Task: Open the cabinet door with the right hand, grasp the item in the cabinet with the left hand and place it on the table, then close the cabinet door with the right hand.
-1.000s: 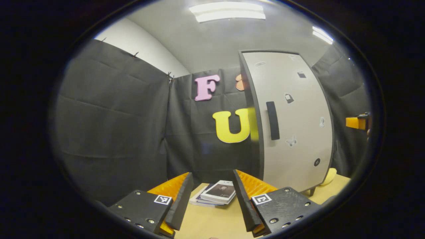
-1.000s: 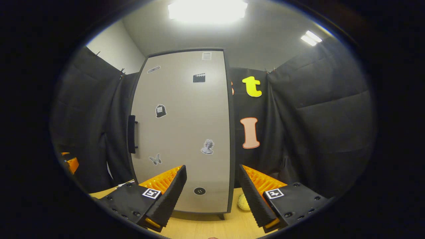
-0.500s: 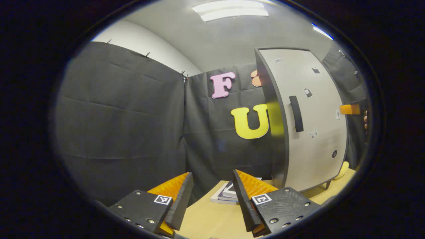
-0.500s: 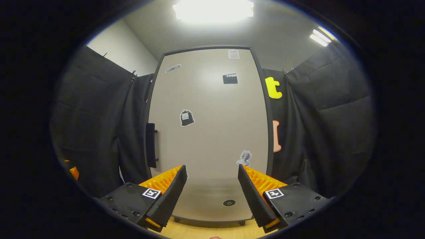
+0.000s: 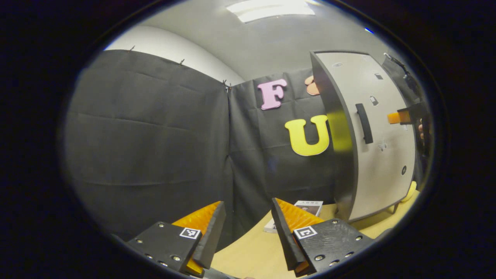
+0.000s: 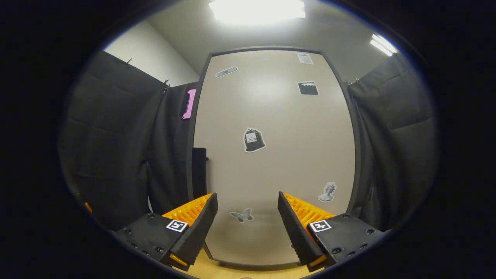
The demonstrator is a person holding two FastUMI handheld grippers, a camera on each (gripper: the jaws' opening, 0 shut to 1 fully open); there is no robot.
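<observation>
A pale grey cabinet (image 6: pixel 271 155) with a dark frame stands on the wooden table, its door shut and dotted with small stickers. Its black vertical handle (image 6: pixel 199 170) sits on the door's left edge. My right gripper (image 6: pixel 248 221) is open, close in front of the lower door, to the right of the handle. In the left gripper view the cabinet (image 5: pixel 379 147) stands at the right with its handle (image 5: pixel 364 123) facing out. The right gripper (image 5: pixel 405 117) and a hand show beyond it. My left gripper (image 5: pixel 246 228) is open and empty over the table (image 5: pixel 252 252).
Books (image 5: pixel 306 209) lie on the table left of the cabinet. A yellow rounded object (image 5: pixel 410 192) rests on the table by the cabinet's far corner. Black cloth walls close in on the left, back and right.
My right gripper has moved closer to the cabinet door, which looms larger and more central. My left gripper has swung left, so the cabinet and books slid toward the right edge.
</observation>
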